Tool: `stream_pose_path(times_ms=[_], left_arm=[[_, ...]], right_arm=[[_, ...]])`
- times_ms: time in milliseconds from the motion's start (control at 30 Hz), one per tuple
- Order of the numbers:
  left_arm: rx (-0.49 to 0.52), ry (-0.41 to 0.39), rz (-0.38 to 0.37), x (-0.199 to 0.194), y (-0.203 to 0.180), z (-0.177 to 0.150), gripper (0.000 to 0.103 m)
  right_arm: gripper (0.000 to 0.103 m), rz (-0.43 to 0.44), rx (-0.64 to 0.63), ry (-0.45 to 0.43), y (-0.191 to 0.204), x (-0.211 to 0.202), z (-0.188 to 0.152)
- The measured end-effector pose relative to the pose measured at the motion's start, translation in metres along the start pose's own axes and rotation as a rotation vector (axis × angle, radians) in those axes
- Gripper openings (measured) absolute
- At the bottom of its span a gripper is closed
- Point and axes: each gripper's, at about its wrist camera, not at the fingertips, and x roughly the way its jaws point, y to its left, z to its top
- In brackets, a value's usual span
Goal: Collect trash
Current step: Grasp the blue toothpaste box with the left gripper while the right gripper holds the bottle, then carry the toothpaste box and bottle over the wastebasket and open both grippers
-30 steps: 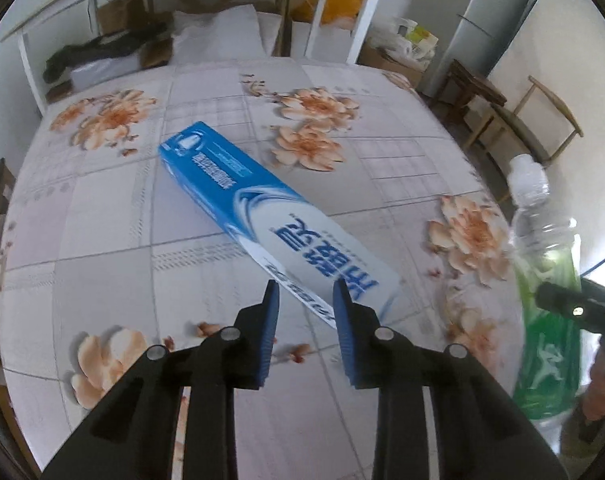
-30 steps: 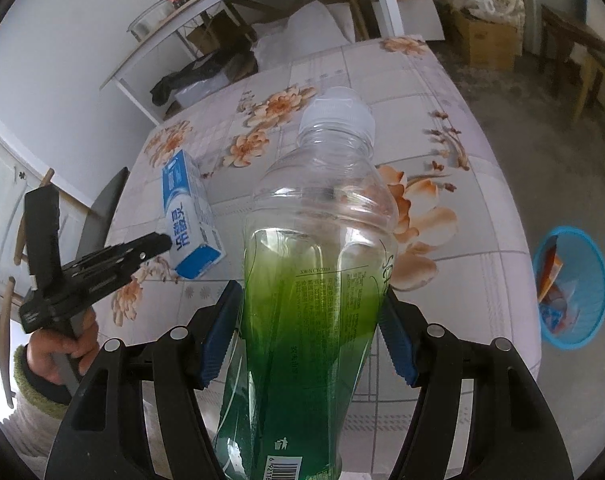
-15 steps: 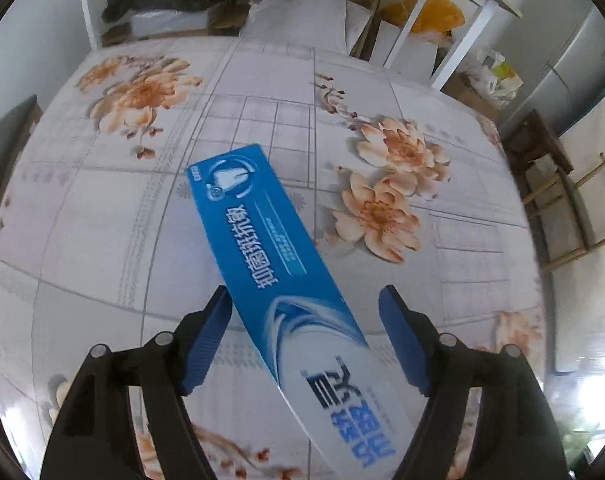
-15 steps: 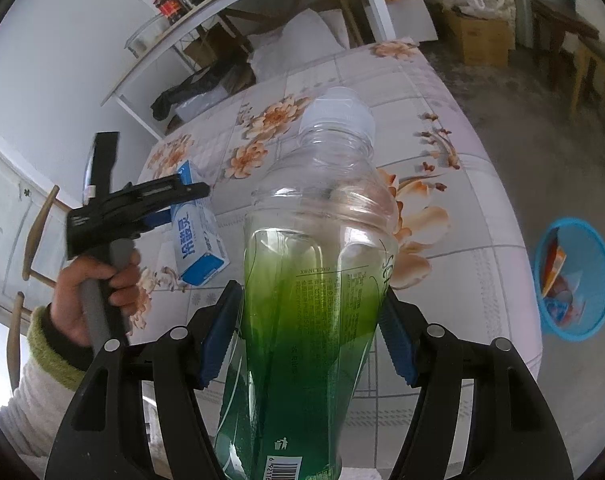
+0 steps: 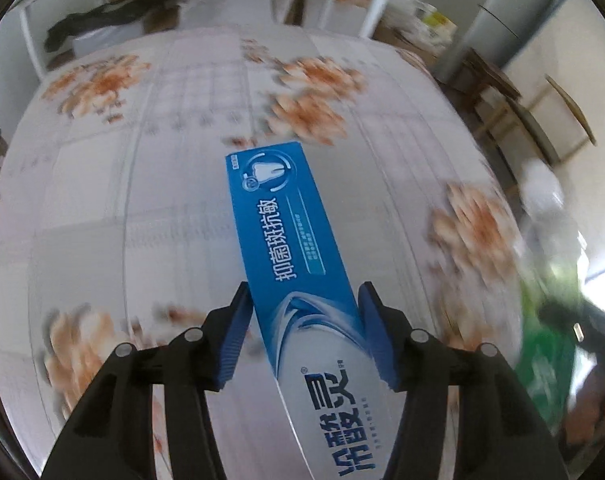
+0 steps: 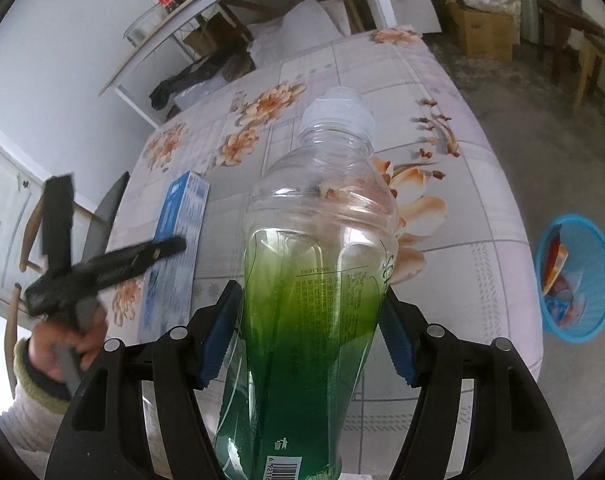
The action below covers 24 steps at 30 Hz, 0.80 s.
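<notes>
— Green liquid, half a bottle (image 6: 314, 280), clamped in the right gripper (image 6: 308, 334)'s jaws?
— Yes. The left gripper (image 5: 302, 336) pinches a toothpaste box (image 5: 290, 256) above the surface (image 5: 142, 200); the blue basket (image 6: 574, 276) on the floor holds wrappers.

Even, bright daylight, soft shadows. Left wrist view: heavy motion blur beyond left gripper (image 5: 302, 336), toothpaste box (image 5: 290, 264) between fingers sharp. Right wrist view crisp around bottle (image 6: 314, 280). Fisheye bending, dark corners.
</notes>
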Motion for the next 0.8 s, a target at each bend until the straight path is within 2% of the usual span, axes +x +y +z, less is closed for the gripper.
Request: stream_pose_path(times_ms=[100, 267, 567, 667, 800], left_arm=[[0.006, 0.004, -0.021, -0.005, -0.004, -0.014, 0.053], [0.012, -0.033, 0.045, -0.013, -0.009, -0.019, 0.06], [0.07, -0.038, 0.119, -0.01, -0.018, -0.028, 0.06], [0.087, -0.038, 0.129, -0.008, -0.021, -0.032, 0.055], [0.092, -0.041, 0.133, -0.008, -0.023, -0.034, 0.051]], right_arm=[[0.063, -0.006, 0.008, 0.013, -0.001, 0.007, 0.0], [0.064, -0.015, 0.038, 0.018, -0.004, 0.014, 0.0], [0.065, -0.008, 0.047, 0.015, -0.002, 0.016, -0.003], [0.06, -0.041, 0.026, 0.032, 0.002, 0.019, -0.005], [0.058, -0.026, 0.033, 0.032, 0.001, 0.019, -0.006]])
